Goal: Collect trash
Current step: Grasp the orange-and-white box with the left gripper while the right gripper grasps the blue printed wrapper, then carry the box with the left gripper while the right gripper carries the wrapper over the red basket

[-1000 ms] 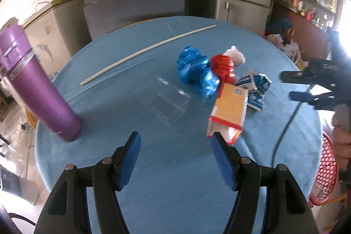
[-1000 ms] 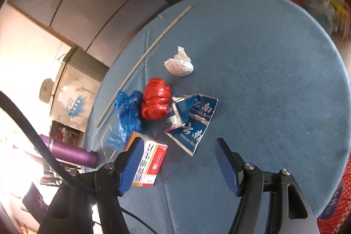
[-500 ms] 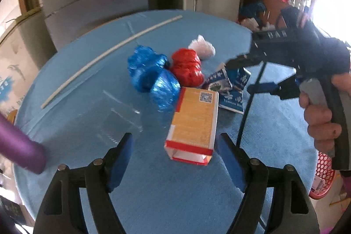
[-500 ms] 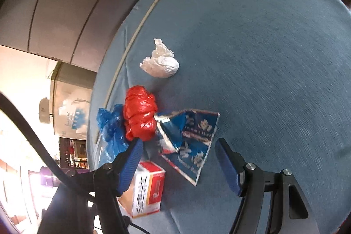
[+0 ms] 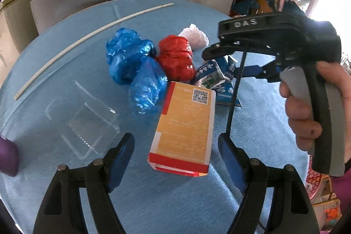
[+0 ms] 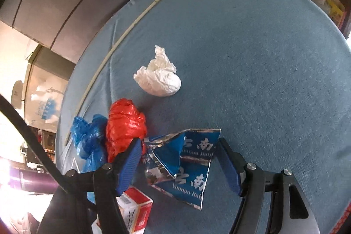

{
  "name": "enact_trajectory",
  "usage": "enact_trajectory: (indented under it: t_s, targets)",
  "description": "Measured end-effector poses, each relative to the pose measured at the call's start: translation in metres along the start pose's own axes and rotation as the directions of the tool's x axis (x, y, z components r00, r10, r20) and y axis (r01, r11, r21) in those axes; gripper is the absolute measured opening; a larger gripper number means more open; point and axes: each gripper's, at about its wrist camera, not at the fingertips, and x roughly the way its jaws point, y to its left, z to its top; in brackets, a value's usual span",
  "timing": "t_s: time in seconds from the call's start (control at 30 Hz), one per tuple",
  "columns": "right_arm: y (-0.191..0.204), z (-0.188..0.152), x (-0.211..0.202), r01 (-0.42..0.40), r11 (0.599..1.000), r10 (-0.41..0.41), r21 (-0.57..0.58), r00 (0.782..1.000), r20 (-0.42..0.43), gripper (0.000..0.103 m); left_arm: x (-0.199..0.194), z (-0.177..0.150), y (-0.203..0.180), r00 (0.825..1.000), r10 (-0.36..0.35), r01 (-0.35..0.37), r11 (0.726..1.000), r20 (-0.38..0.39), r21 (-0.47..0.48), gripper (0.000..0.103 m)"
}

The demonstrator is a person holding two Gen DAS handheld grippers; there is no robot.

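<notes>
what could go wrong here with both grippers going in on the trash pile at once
1. The open right gripper straddles the torn blue foil packet, but its left finger sits against the crumpled red plastic bag, so closing may snag both.
2. The open left gripper is lined up on the orange cardboard box, which touches the packet; lifting either may drag the other.
3. The two tools work close together and could collide.

Both grippers now close in on the trash pile

The left gripper [image 5: 175,159], jaws lately widened a little, now straddles the near end of the orange box [image 5: 186,124], untouched. The right gripper [image 6: 177,166], jaws apart, now brackets the torn blue packet [image 6: 188,163]; its hand [image 5: 307,106] now fills the left view's right side.
</notes>
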Motion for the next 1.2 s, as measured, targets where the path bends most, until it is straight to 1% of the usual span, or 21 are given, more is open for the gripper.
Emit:
enact_trajectory:
  t_s: [0.13,0.17,0.2,0.23,0.27,0.3,0.43,0.6,0.63,0.7,0.73,0.83,0.93,1.03,1.1,1.2]
  targets:
    - [0.02,0.004,0.011,0.05,0.996,-0.049,-0.068,0.999,0.016,0.077,0.001,-0.001,-0.001,1.0,-0.021,0.021,1.0,0.009,0.007,0.078]
    - [0.021,0.003,0.011,0.059,0.995,-0.058,-0.077,0.998,0.017,0.077,0.001,-0.002,-0.001,0.999,-0.03,0.03,1.0,0.014,0.006,0.074]
    - [0.025,0.001,0.013,0.076,0.993,-0.074,-0.093,0.997,0.022,0.077,0.001,-0.001,0.0,0.999,-0.04,0.04,0.999,0.014,0.004,0.068]
    - [0.028,0.001,0.014,0.09,0.99,-0.087,-0.107,0.996,0.029,0.074,0.001,0.001,0.0,0.999,-0.049,0.049,0.999,0.011,0.002,0.064]
    - [0.03,-0.001,0.015,0.097,0.988,-0.094,-0.117,0.995,0.034,0.071,0.001,0.0,0.0,0.998,-0.055,0.055,0.998,0.008,0.001,0.056]
    - [0.032,-0.003,0.015,0.099,0.987,-0.094,-0.129,0.995,0.043,0.071,0.0,-0.002,-0.001,0.998,-0.061,0.061,0.998,0.002,-0.001,0.051]
    - [0.029,-0.004,0.017,0.086,0.987,-0.078,-0.135,0.995,0.065,0.07,0.001,-0.004,-0.001,0.998,-0.065,0.065,0.998,0.004,0.004,0.049]
    - [0.014,-0.016,0.001,0.054,0.988,-0.043,-0.143,0.996,0.079,0.07,-0.008,-0.014,-0.005,0.998,-0.062,0.061,0.998,0.012,0.007,0.048]
    - [0.007,-0.023,-0.01,0.047,0.988,-0.035,-0.145,0.996,0.086,0.07,-0.011,-0.015,-0.005,0.998,-0.059,0.059,0.998,0.016,0.003,0.048]
    - [0.004,-0.028,-0.017,0.041,0.987,-0.025,-0.156,0.994,0.102,0.07,-0.019,-0.018,-0.006,0.998,-0.055,0.055,0.998,0.029,-0.003,0.048]
    - [0.003,-0.031,-0.022,0.041,0.986,-0.023,-0.164,0.994,0.11,0.07,-0.023,-0.019,-0.006,0.998,-0.048,0.048,0.999,0.035,-0.001,0.048]
    - [-0.001,-0.04,-0.032,0.029,0.984,-0.007,-0.175,0.992,0.126,0.07,-0.034,-0.024,-0.011,0.999,0.005,-0.006,1.0,0.046,0.019,0.048]
    - [-0.01,-0.052,-0.046,0.004,0.985,0.02,-0.173,0.99,0.137,0.07,-0.044,-0.029,-0.014,0.998,0.023,-0.024,0.999,0.059,0.025,0.048]
    - [-0.02,-0.064,-0.059,-0.014,0.986,0.038,-0.167,0.989,0.142,0.07,-0.054,-0.033,-0.019,0.995,0.054,-0.057,0.998,0.085,0.036,0.048]
    - [-0.025,-0.072,-0.067,-0.024,0.986,0.049,-0.167,0.988,0.144,0.07,-0.062,-0.036,-0.019,0.993,0.059,-0.061,0.998,0.099,0.023,0.048]
    - [-0.033,-0.087,-0.078,-0.049,0.985,0.071,-0.163,0.988,0.136,0.07,-0.073,-0.039,-0.024,0.988,0.097,-0.1,0.995,0.117,0.021,0.048]
